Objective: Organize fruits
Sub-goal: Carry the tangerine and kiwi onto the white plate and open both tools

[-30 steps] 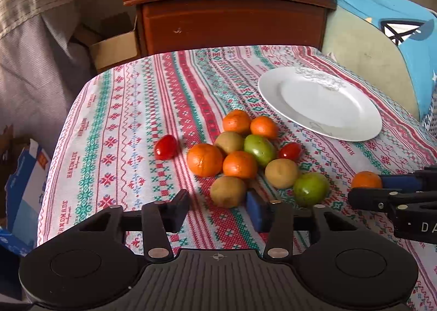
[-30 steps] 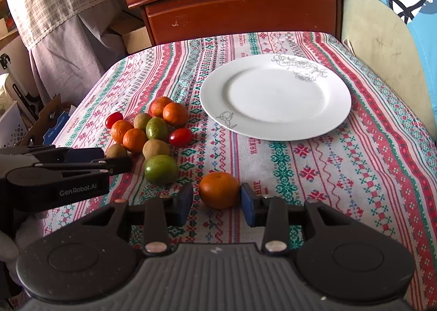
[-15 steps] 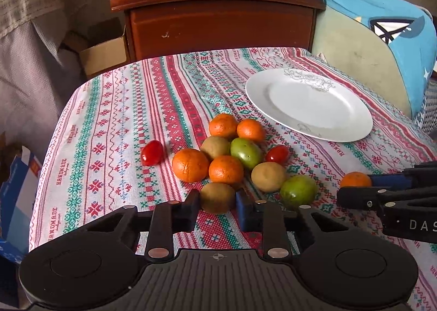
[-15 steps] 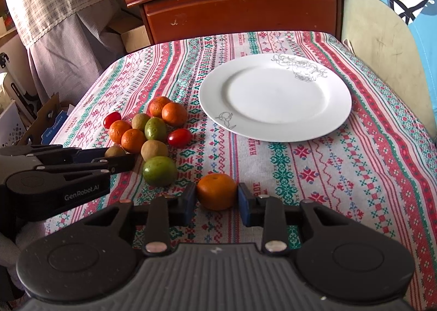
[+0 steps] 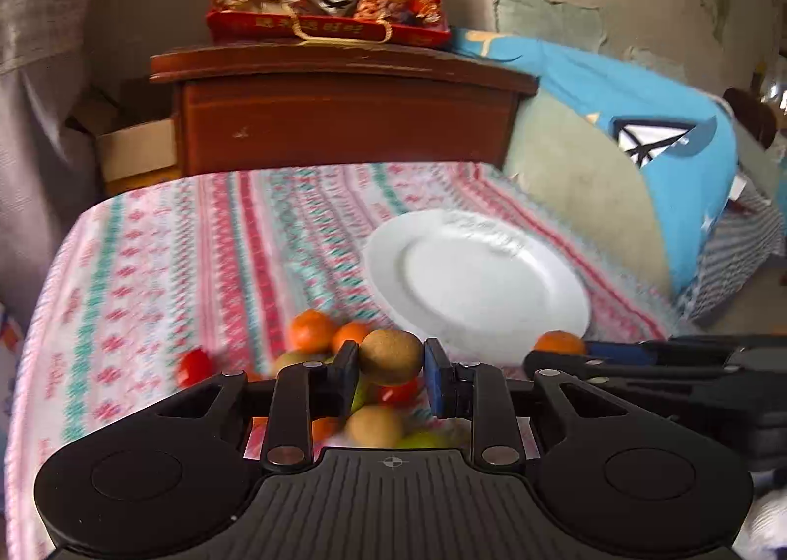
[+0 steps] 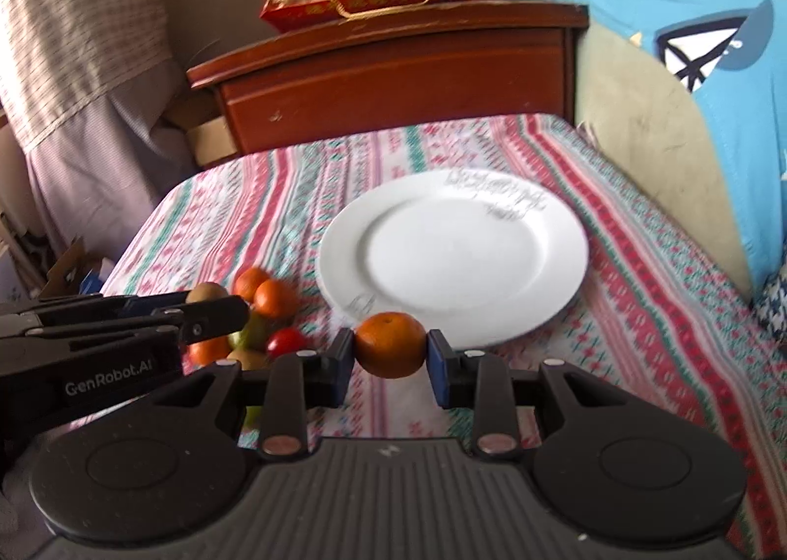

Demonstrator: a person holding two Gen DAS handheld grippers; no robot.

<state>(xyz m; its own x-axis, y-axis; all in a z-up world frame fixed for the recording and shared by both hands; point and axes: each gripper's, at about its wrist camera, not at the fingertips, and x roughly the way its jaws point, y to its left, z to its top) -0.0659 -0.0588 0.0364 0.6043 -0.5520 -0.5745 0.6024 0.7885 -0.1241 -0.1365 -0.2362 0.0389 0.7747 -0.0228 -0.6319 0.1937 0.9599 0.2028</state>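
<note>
Left wrist view: a brown kiwi (image 5: 390,357) is held pinched between the fingers of the left gripper (image 5: 388,380), lifted above the remaining fruit pile (image 5: 315,338) on the striped tablecloth (image 5: 196,240).
Kiwi's look: round, dull brown, matte-skinned (sharp in an otherwise blurred frame).
Plate: the white plate (image 5: 556,284) is seen ahead and to the right, bare.
Risk, left: the kiwi is judged to be gripped only at its sides; a jolt could let it roll out and scatter the pile below.

Right wrist view: an orange (image 6: 391,344) is clamped between the blue pads (image 6: 437,373) of the right gripper (image 6: 390,366), raised just before the plate's (image 6: 560,221) near rim.
Orange's look: glossy, dimpled, stem end turned upward.
Neighbour: the left gripper (image 6: 216,314) is seen close at the left, kiwi at its tip.
Risk, right: both loads appear bound for one plate; a collision of grippers is thought possible, or round fruit rolling off the shallow rim.
</note>
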